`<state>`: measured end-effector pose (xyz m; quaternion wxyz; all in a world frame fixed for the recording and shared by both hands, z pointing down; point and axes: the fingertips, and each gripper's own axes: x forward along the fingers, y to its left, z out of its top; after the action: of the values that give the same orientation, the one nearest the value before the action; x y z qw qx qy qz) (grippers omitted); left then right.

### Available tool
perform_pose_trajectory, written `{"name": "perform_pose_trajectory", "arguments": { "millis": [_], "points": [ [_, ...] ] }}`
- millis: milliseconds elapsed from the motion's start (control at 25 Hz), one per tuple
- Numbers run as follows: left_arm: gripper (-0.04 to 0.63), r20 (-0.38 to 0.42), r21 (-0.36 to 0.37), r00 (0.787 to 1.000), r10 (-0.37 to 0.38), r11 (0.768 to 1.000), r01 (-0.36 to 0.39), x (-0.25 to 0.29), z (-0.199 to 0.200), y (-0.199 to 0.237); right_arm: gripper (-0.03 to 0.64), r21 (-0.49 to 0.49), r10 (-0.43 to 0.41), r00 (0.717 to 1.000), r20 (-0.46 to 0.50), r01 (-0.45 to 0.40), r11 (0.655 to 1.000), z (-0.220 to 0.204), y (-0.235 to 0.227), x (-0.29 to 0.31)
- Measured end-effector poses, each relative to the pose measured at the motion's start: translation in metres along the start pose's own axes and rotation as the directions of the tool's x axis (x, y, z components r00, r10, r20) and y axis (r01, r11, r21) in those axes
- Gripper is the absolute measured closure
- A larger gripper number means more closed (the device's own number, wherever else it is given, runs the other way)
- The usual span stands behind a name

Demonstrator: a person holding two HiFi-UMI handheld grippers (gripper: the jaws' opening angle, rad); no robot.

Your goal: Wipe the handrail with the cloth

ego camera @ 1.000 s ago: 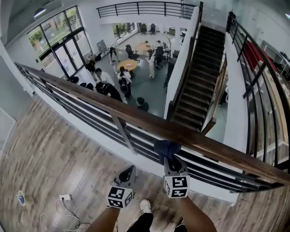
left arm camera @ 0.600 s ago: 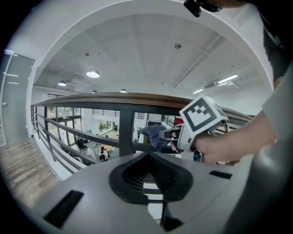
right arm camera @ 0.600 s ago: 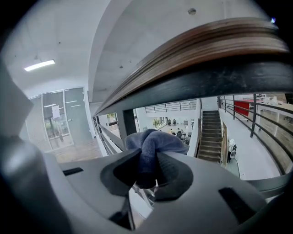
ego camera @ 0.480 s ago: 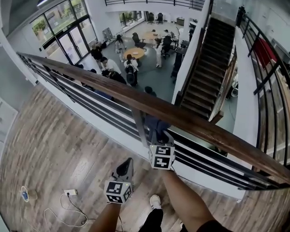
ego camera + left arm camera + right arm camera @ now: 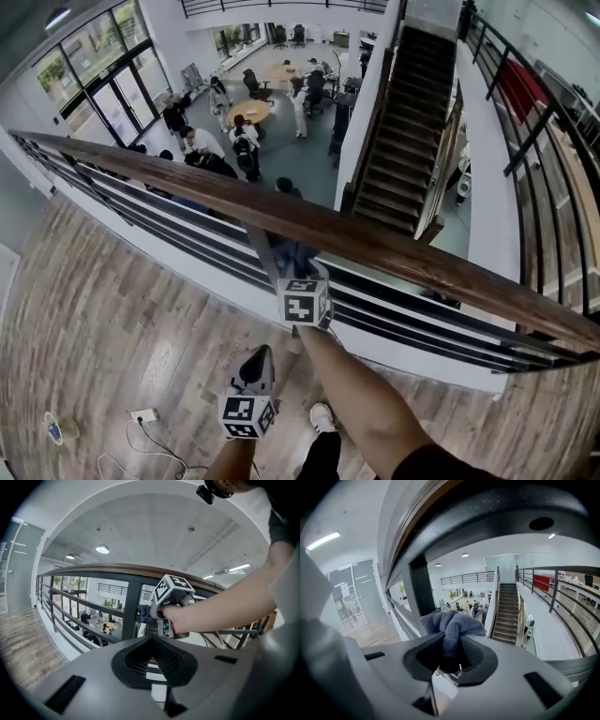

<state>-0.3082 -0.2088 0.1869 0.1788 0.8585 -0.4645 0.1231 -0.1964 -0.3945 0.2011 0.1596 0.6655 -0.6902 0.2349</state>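
Snag risk: cloth pinched in right gripper sat by the post under the handrail and could have pulled free; left gripper hung closed, empty.

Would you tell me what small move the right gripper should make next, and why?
Probably raise the right gripper so its blue-grey cloth presses against the wooden handrail: the cloth looks bunched below the rail, beside the dark post.

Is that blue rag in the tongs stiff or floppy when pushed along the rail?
Probably floppy: the cloth bunches into soft folds above the right tongs. Likely light, since one pinch holds it. Should mould to the handrail.
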Motion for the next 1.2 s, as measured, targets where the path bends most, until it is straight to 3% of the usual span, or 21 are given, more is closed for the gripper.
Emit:
{"name": "perform_pose_trajectory", "arguments": {
  "millis": [440,800,1200],
  "points": [
    [0.594,-0.036,0.011,0.999,0.013,1.0,-0.012,-0.004,-0.018,0.0,0.545,-0.019,-0.021,1.0,-0.002,0.021,1.0,-0.007,-0.007,0.005],
    [0.594,-0.056,0.039,0.998,0.025,0.999,-0.023,0.001,-0.03,-0.023,0.545,0.005,-0.036,0.999,0.015,0.036,0.999,-0.024,-0.049,-0.022],
    [0.594,-0.083,0.066,0.994,-0.067,0.995,0.073,0.024,-0.036,-0.099,0.545,0.064,-0.093,0.995,0.021,0.091,0.994,-0.051,-0.134,-0.086]
  ]
}}
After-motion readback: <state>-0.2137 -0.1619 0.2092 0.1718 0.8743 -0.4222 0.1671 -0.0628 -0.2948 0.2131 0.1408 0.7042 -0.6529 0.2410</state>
